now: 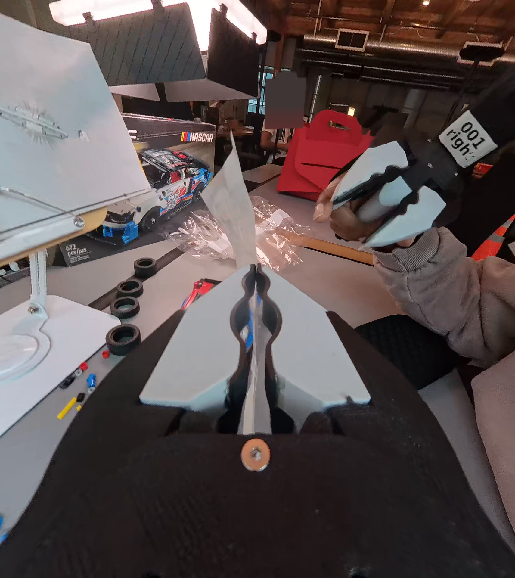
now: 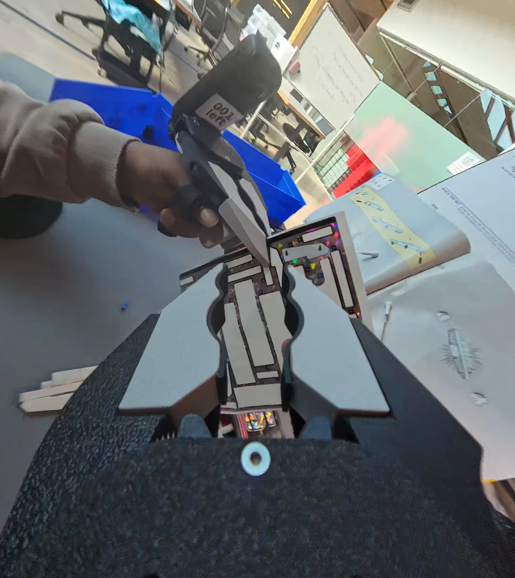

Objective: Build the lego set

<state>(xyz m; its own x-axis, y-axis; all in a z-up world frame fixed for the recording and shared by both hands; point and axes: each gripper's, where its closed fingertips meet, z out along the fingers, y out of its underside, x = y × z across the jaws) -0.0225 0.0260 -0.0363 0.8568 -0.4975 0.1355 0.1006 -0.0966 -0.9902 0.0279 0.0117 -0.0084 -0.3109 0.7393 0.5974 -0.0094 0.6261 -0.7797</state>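
Observation:
My left gripper [image 1: 255, 268] is shut on a thin sticker sheet [image 1: 234, 203], seen edge-on and rising past the fingertips. In the right wrist view the same gripper [image 2: 267, 262] pinches the sheet [image 2: 251, 328] near its fold; the sheet has a dark holographic backing and several pale stickers. My right gripper [image 2: 256, 269] is open, its fingers on either side of the sheet's lower part and not closed on it. In the left wrist view the right gripper [image 1: 350, 223] is held in a hand at the upper right, apart from the sheet.
Several black tyres [image 1: 123, 338] lie in a row by the white instruction stand [image 1: 31, 125]. Behind are the Lego box [image 1: 168, 175], clear bags [image 1: 268, 231] and a red paper bag [image 1: 321, 156]. Small loose pieces [image 1: 87, 378] lie near the stand. A blue bin [image 2: 124, 109] and an open booklet [image 2: 390, 231] flank the sheet. Some 7 cm of space lies between my two pairs of fingers.

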